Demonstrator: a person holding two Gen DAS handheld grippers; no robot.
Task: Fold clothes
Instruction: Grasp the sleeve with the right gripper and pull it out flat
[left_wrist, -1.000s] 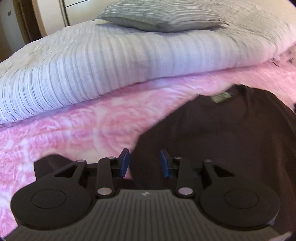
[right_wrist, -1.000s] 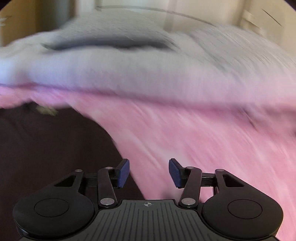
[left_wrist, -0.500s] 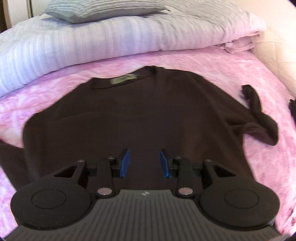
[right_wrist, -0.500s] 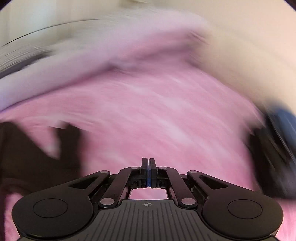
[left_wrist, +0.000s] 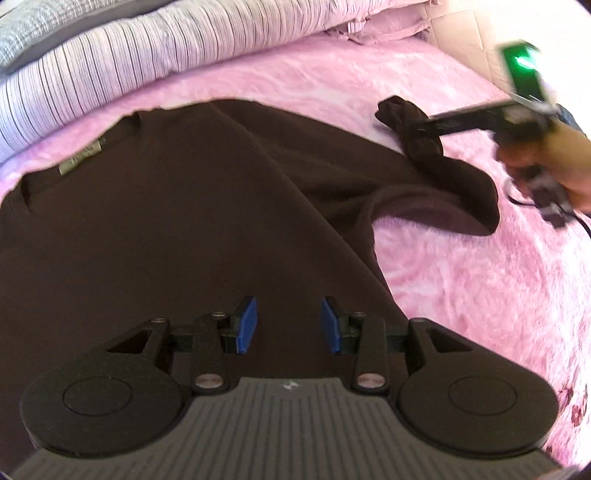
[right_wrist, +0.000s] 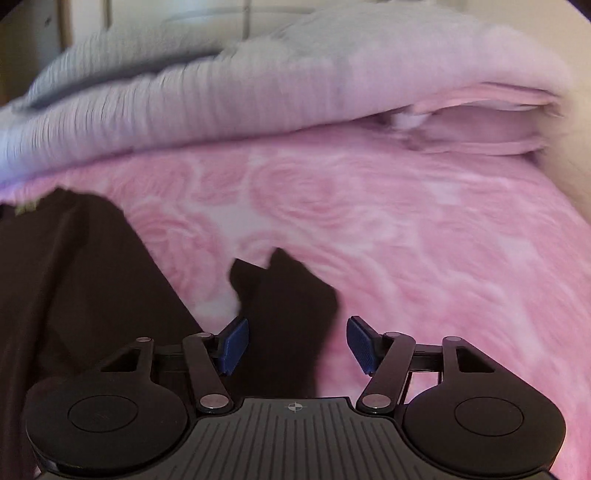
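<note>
A dark brown long-sleeved top (left_wrist: 177, 221) lies flat on a pink rose-patterned blanket (left_wrist: 461, 288), collar and label (left_wrist: 82, 159) toward the pillows. Its right sleeve (left_wrist: 417, 147) bends out to the right. My left gripper (left_wrist: 289, 324) is open and empty over the top's lower body. My right gripper (right_wrist: 297, 345) is open, with the sleeve's cuff end (right_wrist: 288, 295) lying between its fingers, not pinched. The right gripper also shows in the left wrist view (left_wrist: 424, 123), reaching onto the sleeve from the right.
A striped duvet (left_wrist: 110, 62) and a grey pillow (left_wrist: 33, 29) are piled along the head of the bed. Folded pink bedding (right_wrist: 480, 122) lies at the far right. The bed's right edge (right_wrist: 569, 206) drops off beside the sleeve.
The left gripper swung right, from the top's left shoulder to over its right side. The right gripper was shut half a second ago and is now open over the sleeve cuff.
</note>
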